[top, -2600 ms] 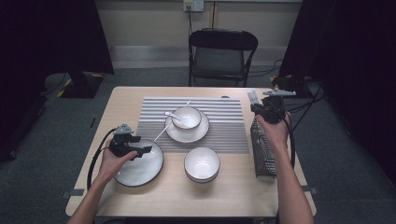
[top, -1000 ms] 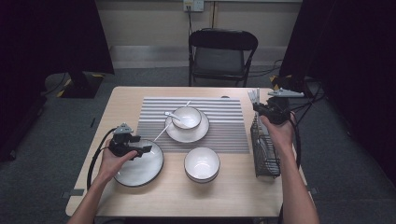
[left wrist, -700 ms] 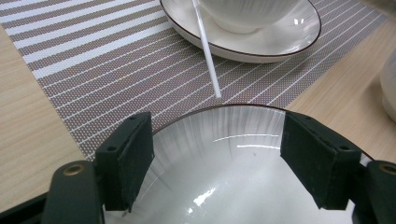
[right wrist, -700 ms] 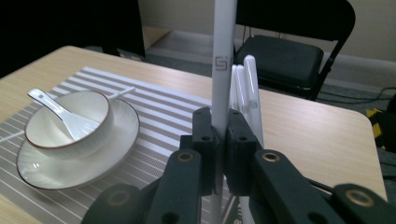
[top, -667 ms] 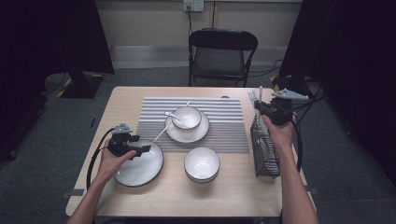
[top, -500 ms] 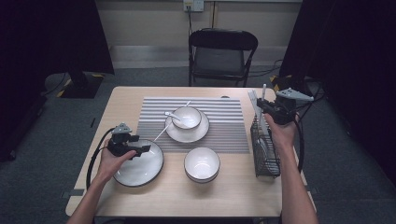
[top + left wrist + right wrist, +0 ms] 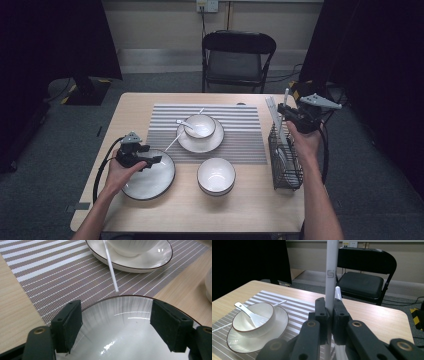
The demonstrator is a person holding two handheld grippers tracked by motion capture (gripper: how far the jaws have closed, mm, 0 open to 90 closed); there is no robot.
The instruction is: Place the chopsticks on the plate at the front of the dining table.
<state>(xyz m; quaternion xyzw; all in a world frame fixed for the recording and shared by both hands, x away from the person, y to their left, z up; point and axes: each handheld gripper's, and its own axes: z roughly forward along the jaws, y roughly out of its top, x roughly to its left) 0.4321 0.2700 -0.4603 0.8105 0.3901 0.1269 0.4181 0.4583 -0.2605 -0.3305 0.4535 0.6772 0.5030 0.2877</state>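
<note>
The right tool (image 7: 286,111) is clamped tight on a white chopstick (image 7: 331,272), which stands upright between the pressed pads in the right gripper view. A second white stick (image 7: 337,293) stands just behind it. In the high view this tool hovers over the far end of the wire rack (image 7: 285,160), which sits at the right edge of the surface (image 7: 130,107).

The left tool (image 7: 150,160) sits low over the plate (image 7: 150,177) at the near left, jaws spread wide and holding nothing. In the left gripper view the two pads stand apart above the plate's far rim (image 7: 125,298).

On the striped mat (image 7: 240,135) a saucer (image 7: 200,142) carries a bowl (image 7: 200,125) with a spoon (image 7: 185,123) in it. A thin white stick (image 7: 110,262) lies from the saucer toward the plate, its tip just short of the rim. An empty bowl (image 7: 216,175) stands near the middle. A black chair (image 7: 239,57) stands beyond the surface.
</note>
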